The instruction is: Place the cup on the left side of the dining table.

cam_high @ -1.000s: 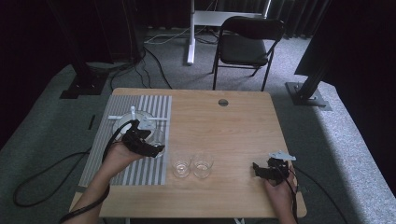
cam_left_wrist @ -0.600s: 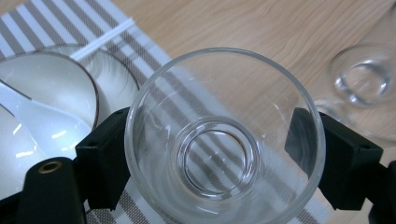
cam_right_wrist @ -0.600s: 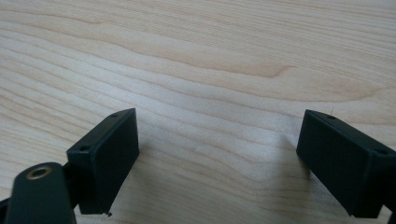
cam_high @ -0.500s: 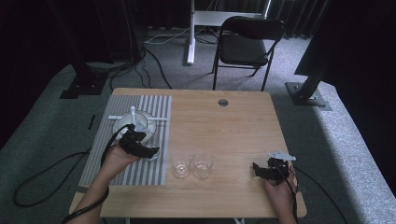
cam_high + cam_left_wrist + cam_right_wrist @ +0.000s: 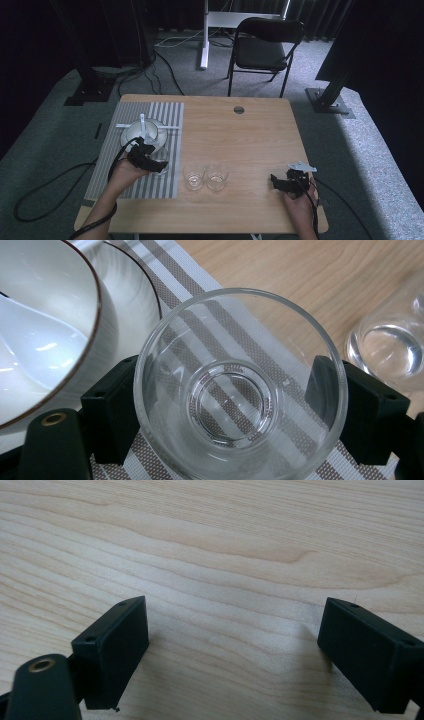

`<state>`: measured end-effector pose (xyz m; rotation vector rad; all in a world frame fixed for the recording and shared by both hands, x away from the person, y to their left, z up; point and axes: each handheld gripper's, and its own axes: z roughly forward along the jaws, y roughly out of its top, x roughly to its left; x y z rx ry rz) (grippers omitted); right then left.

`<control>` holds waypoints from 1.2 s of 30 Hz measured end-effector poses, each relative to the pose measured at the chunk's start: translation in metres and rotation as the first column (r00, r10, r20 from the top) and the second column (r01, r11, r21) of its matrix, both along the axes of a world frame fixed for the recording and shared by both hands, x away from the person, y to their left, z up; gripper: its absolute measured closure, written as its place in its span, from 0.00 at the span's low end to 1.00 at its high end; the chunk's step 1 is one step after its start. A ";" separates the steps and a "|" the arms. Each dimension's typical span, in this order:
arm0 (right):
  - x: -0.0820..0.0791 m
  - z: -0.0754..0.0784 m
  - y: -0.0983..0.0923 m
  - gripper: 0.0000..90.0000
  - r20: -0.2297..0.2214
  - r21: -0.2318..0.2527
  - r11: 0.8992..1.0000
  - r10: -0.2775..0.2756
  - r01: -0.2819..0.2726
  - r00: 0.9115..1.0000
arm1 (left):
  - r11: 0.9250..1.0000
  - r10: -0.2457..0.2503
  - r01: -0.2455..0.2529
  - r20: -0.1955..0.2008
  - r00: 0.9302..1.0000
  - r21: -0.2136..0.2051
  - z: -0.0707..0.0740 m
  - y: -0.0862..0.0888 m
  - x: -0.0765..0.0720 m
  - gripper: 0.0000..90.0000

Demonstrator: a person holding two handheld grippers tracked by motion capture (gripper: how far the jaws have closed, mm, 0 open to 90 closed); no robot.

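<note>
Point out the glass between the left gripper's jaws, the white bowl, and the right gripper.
Held glass [image 5: 235,405], left gripper view, on its clear base.
White bowl [image 5: 45,335], left gripper view, on its inner wall.
Right gripper [image 5: 232,655], right gripper view, midway between its open jaws.

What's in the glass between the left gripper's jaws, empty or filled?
Empty. In the left gripper view the placemat stripes read straight through the glass cup, bottom included, with no liquid line. It stands upright, mouth toward the camera.

Clear empty glass [image 5: 240,390] upright on striped mat [image 5: 310,467]
</note>
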<state>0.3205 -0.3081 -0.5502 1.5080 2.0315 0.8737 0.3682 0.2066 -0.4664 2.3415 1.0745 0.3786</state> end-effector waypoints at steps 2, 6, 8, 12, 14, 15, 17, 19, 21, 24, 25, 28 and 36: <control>0.000 0.000 0.000 0.14 0.000 0.000 1.000 0.000 0.000 1.000 | 1.000 -0.008 0.008 -0.003 1.000 -0.001 -0.002 0.000 0.000 0.20; 0.000 0.000 0.000 0.14 0.000 0.000 1.000 0.000 0.000 1.000 | 1.000 -0.009 0.009 -0.003 1.000 0.004 -0.006 0.000 0.000 0.20; 0.000 0.000 0.000 0.14 0.000 0.000 1.000 0.000 0.000 1.000 | 1.000 -0.009 0.009 0.000 1.000 0.003 -0.006 0.000 0.000 0.20; 0.000 0.000 0.000 0.14 0.000 0.000 1.000 0.000 0.000 1.000 | 1.000 -0.018 0.018 0.013 1.000 -0.005 -0.009 0.001 -0.002 0.20; 0.000 0.000 0.000 0.14 0.000 0.000 1.000 0.000 0.000 1.000 | 0.999 -0.021 0.021 0.008 1.000 -0.029 -0.008 0.003 -0.003 0.20; 0.000 0.000 0.000 0.14 0.000 0.000 1.000 0.000 0.000 1.000 | 0.999 -0.021 0.021 0.008 1.000 -0.029 -0.008 0.003 -0.003 0.20; 0.000 0.000 0.000 0.14 0.000 0.000 1.000 0.000 0.000 1.000 | 0.998 -0.018 0.019 0.011 1.000 -0.063 -0.009 0.006 -0.004 0.19; 0.000 0.000 0.000 0.14 0.000 0.000 1.000 0.000 0.000 1.000 | 0.997 -0.018 0.018 0.006 1.000 -0.070 -0.010 0.006 -0.004 0.11; 0.000 0.000 0.000 0.14 0.000 0.000 1.000 0.000 0.000 1.000 | 0.997 -0.020 0.021 0.018 1.000 -0.071 -0.012 0.007 -0.006 0.11; 0.000 0.000 0.000 0.14 0.000 0.000 1.000 0.000 0.000 1.000 | 0.998 0.000 0.003 0.039 0.999 -0.068 -0.014 0.008 -0.008 0.01; 0.000 0.000 0.000 0.14 0.000 0.000 1.000 0.000 0.000 1.000 | 0.998 0.000 0.003 0.039 0.999 -0.068 -0.014 0.008 -0.008 0.01; 0.000 0.000 0.000 0.14 0.000 0.000 1.000 0.000 0.000 1.000 | 0.998 0.003 0.001 0.056 0.998 -0.062 -0.018 0.010 -0.011 0.01; 0.000 0.000 0.000 0.14 0.000 -0.001 1.000 0.000 0.000 1.000 | 0.998 0.031 -0.025 0.095 0.995 -0.064 -0.028 0.018 -0.021 0.01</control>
